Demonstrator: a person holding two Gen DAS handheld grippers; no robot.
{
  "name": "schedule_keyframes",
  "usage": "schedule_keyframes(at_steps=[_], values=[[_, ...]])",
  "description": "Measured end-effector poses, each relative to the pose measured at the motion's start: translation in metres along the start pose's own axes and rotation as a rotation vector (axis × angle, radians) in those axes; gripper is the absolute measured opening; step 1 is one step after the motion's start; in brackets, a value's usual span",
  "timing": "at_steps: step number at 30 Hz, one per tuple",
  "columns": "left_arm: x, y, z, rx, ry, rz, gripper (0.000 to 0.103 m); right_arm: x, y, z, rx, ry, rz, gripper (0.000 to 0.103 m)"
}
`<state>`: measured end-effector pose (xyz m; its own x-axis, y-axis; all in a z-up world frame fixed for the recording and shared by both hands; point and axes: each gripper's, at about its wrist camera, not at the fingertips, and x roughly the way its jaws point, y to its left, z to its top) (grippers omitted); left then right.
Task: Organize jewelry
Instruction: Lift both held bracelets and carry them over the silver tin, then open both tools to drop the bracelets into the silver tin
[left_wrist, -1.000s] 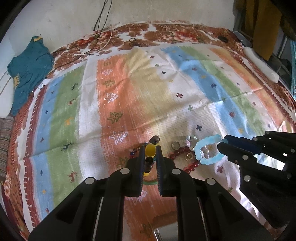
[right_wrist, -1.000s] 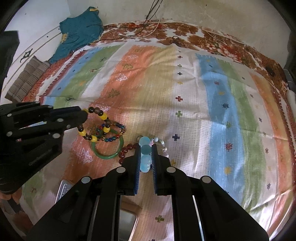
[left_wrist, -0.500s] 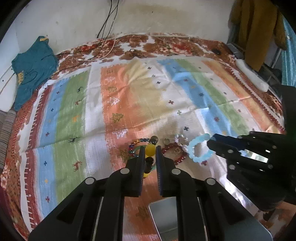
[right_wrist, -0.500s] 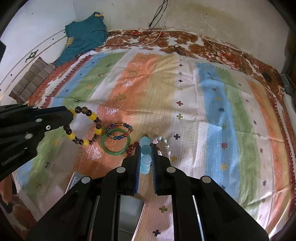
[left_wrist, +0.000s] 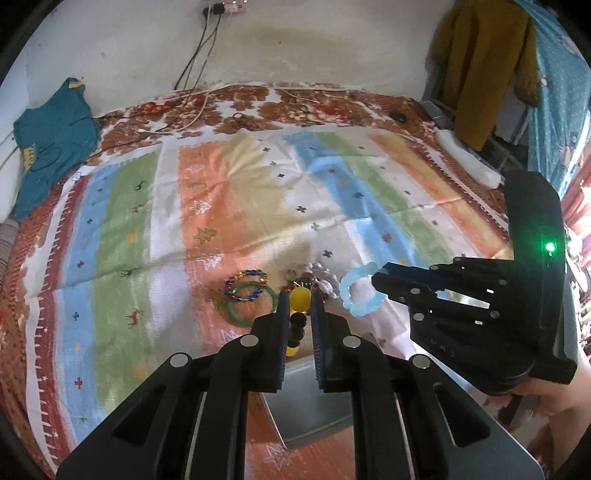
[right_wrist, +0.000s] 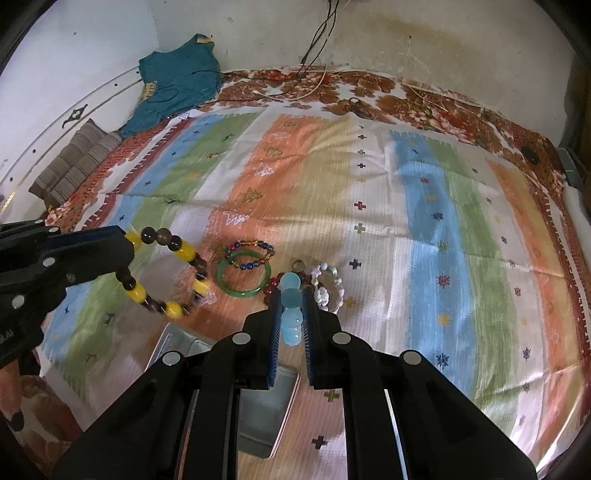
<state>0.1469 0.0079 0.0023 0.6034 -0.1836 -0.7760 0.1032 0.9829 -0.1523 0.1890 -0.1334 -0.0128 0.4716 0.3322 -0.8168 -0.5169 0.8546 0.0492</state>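
My left gripper (left_wrist: 299, 295) is shut on a yellow-and-brown bead bracelet (left_wrist: 299, 300), held above the cloth; the bracelet hangs as a ring in the right wrist view (right_wrist: 166, 273). My right gripper (right_wrist: 291, 295) is shut on a light blue bead bracelet (right_wrist: 291, 306), seen as a ring in the left wrist view (left_wrist: 359, 291). On the cloth lie a green bangle (right_wrist: 242, 278), a multicolour bead bracelet (right_wrist: 249, 254), a dark red bead bracelet (right_wrist: 272, 284) and a white-pink bracelet (right_wrist: 327, 286). A metal tin (left_wrist: 310, 402) sits below both grippers.
A striped cloth (right_wrist: 369, 184) covers the bed. A teal garment (left_wrist: 51, 140) lies at the far left, cables (left_wrist: 192, 74) run down the wall, and a white power strip (left_wrist: 469, 158) lies at the right edge. A striped cushion (right_wrist: 74, 162) is at the left.
Both grippers have risen and pulled back with their bracelets. The tin has come further into view beneath them.
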Motion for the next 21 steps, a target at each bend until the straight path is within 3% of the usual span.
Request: schedule_keyframes(at_steps=[15, 21], values=[[-0.024, -0.016, -0.027, 0.041, -0.026, 0.022, 0.010, -0.031, 0.013, -0.028, -0.011, -0.025, 0.038, 0.012], [-0.030, -0.008, -0.034, 0.009, -0.030, 0.034, 0.010, -0.034, 0.017, -0.036, -0.016, -0.017, 0.051, 0.012]])
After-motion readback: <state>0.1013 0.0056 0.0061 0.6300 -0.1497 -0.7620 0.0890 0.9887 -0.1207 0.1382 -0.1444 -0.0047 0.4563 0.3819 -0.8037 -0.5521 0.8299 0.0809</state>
